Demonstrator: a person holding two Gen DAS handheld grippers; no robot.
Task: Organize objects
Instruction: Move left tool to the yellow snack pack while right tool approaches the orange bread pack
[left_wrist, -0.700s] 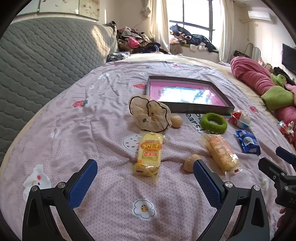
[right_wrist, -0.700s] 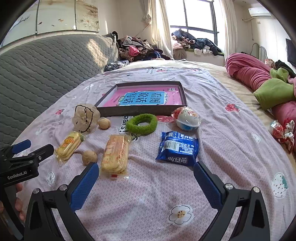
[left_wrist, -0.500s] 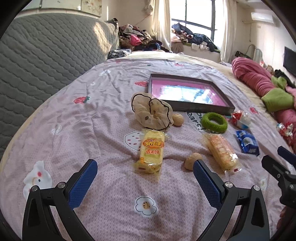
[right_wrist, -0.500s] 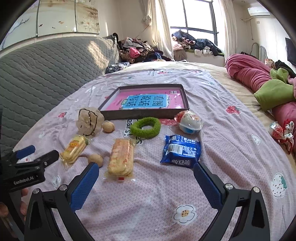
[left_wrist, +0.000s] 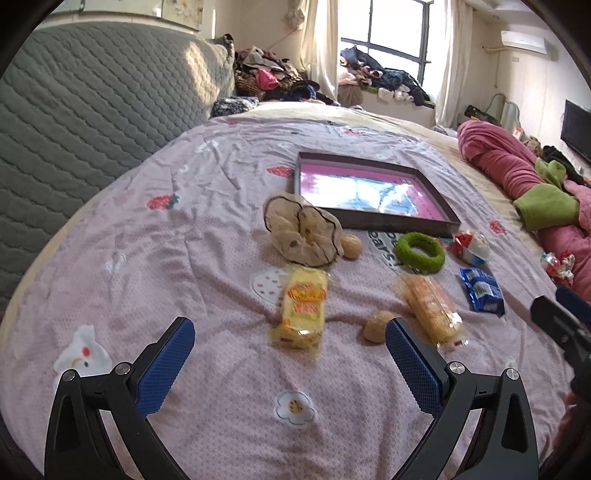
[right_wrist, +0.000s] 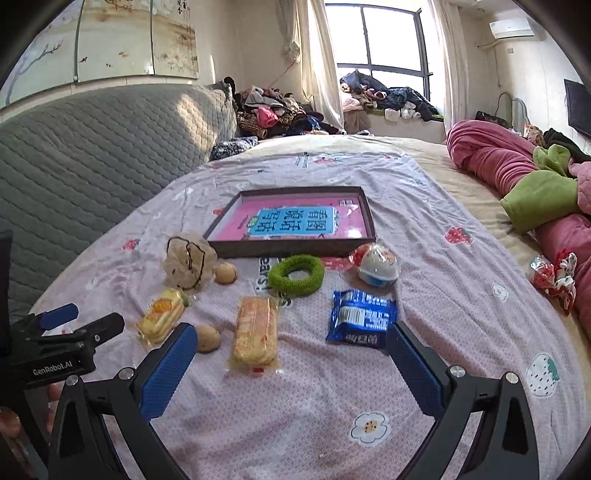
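Lengthwise, cracker pack (right_wrist: 255, 334) points trayward (right_wrist: 295, 251).

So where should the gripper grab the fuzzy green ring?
Probably from above, pinching one side of the green ring: one finger in the hole, one outside. It lies flat on the bedspread, so only its soft band offers anything narrow to squeeze.

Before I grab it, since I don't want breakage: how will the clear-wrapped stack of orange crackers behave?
The clear-wrapped stack of orange crackers likely feels light and fairly stiff, since it lies flat and straight. Its glossy film may slip. The crackers probably crack if squeezed hard.
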